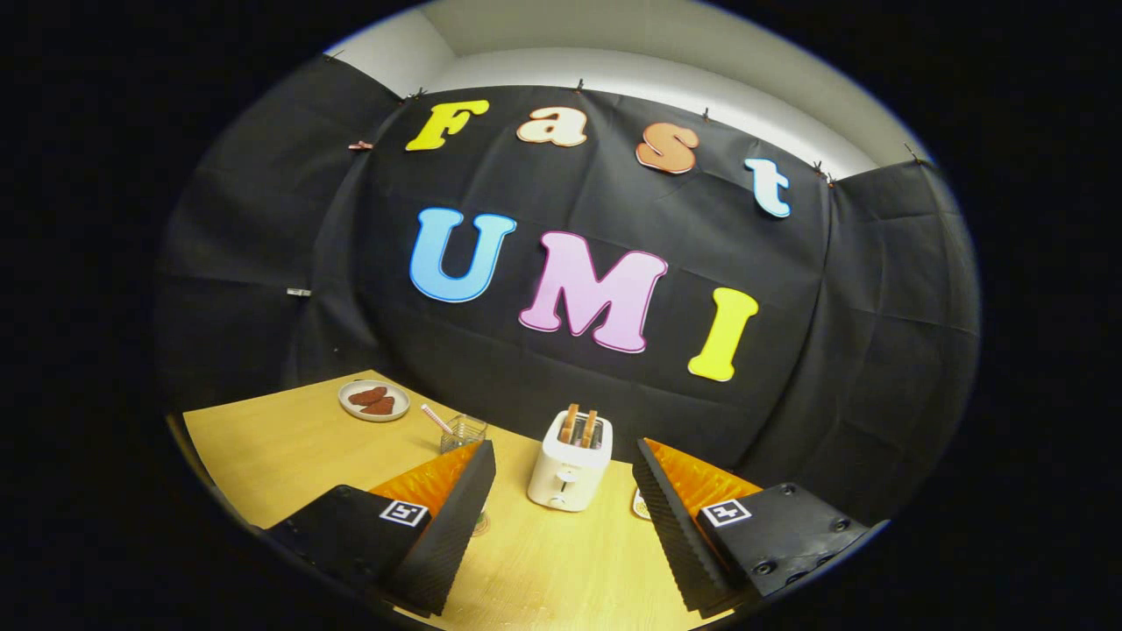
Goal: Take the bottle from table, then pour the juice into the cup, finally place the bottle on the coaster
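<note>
The pale wooden worktop (289,456) runs from under the claw back to the black cloth wall and carries everything else. The claw (563,445) hangs above it, tilted a little, with its two fingers spread wide apart and nothing held; only bare wood and the things further off lie in the gap. Just ahead, centred between the fingertips, a white toaster (568,473) stands upright with two brown slices poking straight up from its slots and its lever side facing the claw. Further back, beyond the left finger and near the cloth wall, a round light plate (374,400) lies flat with two dark reddish-brown biscuits on it. Between the plate and the toaster, just beyond the left fingertip, stands the cup (463,431): a clear glass, upright, its long axis vertical and its mouth open upward, its lower part hidden behind the finger. A pink straw (436,418) rests in it, leaning out over the rim toward the plate. A small slice of a flat round thing (639,505), possibly the coaster, peeks out on the worktop beside the right finger's inner edge, next to the toaster; most of it is hidden, so I cannot tell for sure.
</note>
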Demonstrator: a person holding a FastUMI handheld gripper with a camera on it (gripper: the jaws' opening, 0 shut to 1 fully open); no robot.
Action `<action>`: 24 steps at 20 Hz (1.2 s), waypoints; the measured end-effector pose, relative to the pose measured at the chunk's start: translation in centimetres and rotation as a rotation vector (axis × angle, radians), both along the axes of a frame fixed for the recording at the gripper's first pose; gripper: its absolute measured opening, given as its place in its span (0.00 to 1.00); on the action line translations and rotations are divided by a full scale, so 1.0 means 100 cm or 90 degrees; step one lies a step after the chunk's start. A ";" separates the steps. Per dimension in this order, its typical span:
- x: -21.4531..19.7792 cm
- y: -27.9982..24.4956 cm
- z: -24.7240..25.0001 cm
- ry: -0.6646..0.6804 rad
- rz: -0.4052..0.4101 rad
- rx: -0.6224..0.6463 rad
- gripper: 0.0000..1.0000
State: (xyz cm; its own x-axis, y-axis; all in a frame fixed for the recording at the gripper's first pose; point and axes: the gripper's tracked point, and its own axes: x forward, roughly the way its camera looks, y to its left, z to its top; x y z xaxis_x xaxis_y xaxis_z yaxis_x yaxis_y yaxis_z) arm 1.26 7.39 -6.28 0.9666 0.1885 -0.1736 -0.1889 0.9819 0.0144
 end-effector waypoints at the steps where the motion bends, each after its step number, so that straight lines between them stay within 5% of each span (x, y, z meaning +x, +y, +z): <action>1: -0.001 -0.005 0.002 0.001 -0.013 -0.006 0.97; 12: -0.012 -0.016 0.008 0.020 -0.078 -0.021 0.97; 24: -0.003 -0.008 0.004 0.026 -0.074 -0.045 0.97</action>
State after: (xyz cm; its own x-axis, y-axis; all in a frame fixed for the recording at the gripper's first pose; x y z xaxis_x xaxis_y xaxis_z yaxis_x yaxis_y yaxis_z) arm 0.95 6.55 -5.91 0.9729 0.0620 -0.2227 -0.0749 0.9959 -0.0501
